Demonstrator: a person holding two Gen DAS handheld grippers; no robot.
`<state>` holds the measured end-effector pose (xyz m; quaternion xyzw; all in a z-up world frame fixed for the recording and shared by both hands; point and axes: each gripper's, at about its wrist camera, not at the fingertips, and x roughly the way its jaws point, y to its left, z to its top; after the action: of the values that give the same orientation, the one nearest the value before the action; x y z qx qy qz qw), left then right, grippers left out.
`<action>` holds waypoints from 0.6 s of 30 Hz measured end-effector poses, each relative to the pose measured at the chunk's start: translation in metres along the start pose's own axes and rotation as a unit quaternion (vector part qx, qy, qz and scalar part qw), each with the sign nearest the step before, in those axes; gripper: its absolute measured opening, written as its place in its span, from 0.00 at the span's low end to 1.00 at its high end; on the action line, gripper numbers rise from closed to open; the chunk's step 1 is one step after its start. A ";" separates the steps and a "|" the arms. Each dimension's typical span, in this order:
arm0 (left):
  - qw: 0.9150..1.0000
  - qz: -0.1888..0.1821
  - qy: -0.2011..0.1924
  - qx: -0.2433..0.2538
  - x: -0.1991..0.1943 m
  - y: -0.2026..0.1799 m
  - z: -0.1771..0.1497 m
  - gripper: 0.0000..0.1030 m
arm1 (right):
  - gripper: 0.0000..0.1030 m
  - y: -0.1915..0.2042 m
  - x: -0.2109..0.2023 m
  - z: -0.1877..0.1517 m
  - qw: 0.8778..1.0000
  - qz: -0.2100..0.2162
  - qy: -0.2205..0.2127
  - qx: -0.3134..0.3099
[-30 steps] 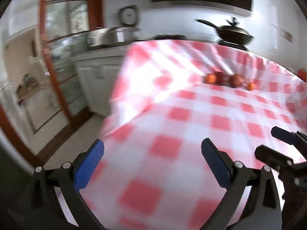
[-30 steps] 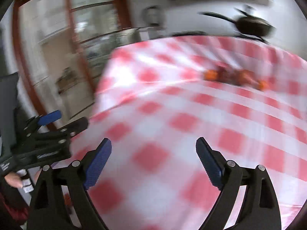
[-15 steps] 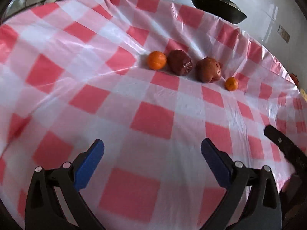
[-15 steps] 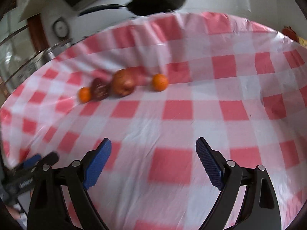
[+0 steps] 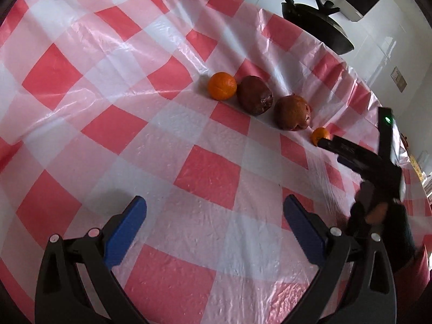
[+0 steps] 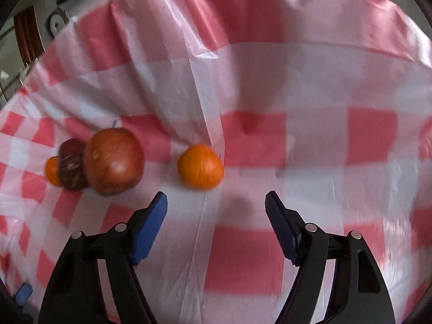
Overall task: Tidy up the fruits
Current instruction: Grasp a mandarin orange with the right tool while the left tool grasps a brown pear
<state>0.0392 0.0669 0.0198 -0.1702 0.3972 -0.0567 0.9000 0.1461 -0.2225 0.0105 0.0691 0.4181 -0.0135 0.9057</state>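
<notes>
Several fruits lie in a row on a red-and-white checked tablecloth [image 5: 210,172]: an orange [image 5: 222,85], a dark red fruit [image 5: 254,95], a reddish-brown fruit [image 5: 293,112] and a small orange [image 5: 320,135]. My left gripper [image 5: 216,216] is open and empty, well short of the row. My right gripper [image 6: 216,208] is open and empty, just in front of the small orange [image 6: 200,166]; the reddish-brown fruit [image 6: 114,160] lies to its left. From the left wrist view the right gripper [image 5: 351,151] reaches the small orange.
A black wok [image 5: 316,24] stands behind the table's far edge by a white wall. The cloth [image 6: 310,135] has creases and folds near the fruits. The table's edges drop off at the left and right.
Both grippers have swung from the table's corner to face the fruit row. The right gripper has moved close to the small orange. Both stay open.
</notes>
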 end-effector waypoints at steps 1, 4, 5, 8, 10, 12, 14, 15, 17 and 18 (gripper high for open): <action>1.000 0.001 0.000 0.001 0.001 0.000 0.000 0.98 | 0.68 0.002 0.005 0.005 1.000 -0.001 0.001 -0.003; 1.000 0.007 0.002 0.004 0.001 -0.002 0.000 0.98 | 0.64 0.006 0.021 0.016 1.000 -0.010 0.016 -0.012; 1.000 0.008 0.003 0.005 0.001 -0.002 0.000 0.98 | 0.63 0.008 0.026 0.019 1.000 -0.014 0.023 -0.015; 1.000 0.014 0.005 0.009 0.001 -0.004 0.000 0.98 | 0.45 0.014 0.028 0.021 0.999 -0.023 0.020 -0.031; 1.000 0.019 0.007 0.012 0.002 -0.005 0.000 0.98 | 0.36 0.011 0.022 0.015 1.000 -0.017 0.019 -0.016; 1.000 0.022 0.008 0.015 0.002 -0.006 0.000 0.98 | 0.36 0.001 0.010 0.005 1.000 0.009 0.009 0.020; 1.000 0.024 0.009 0.016 0.002 -0.006 0.000 0.98 | 0.36 -0.009 -0.009 -0.009 0.998 0.023 -0.008 0.052; 1.000 0.024 0.009 0.016 0.002 -0.006 0.000 0.98 | 0.36 -0.015 -0.020 -0.018 0.997 0.029 -0.019 0.070; 0.999 0.026 0.010 0.018 0.002 -0.007 0.000 0.98 | 0.36 -0.022 -0.033 -0.030 0.995 0.028 -0.034 0.091; 0.999 0.028 0.011 0.019 0.002 -0.007 0.000 0.98 | 0.36 -0.029 -0.041 -0.036 0.993 0.026 -0.046 0.109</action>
<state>0.0409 0.0597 0.0209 -0.1416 0.4100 -0.0411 0.9001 0.0904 -0.2474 0.0154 0.1778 0.3703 -0.0392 0.9109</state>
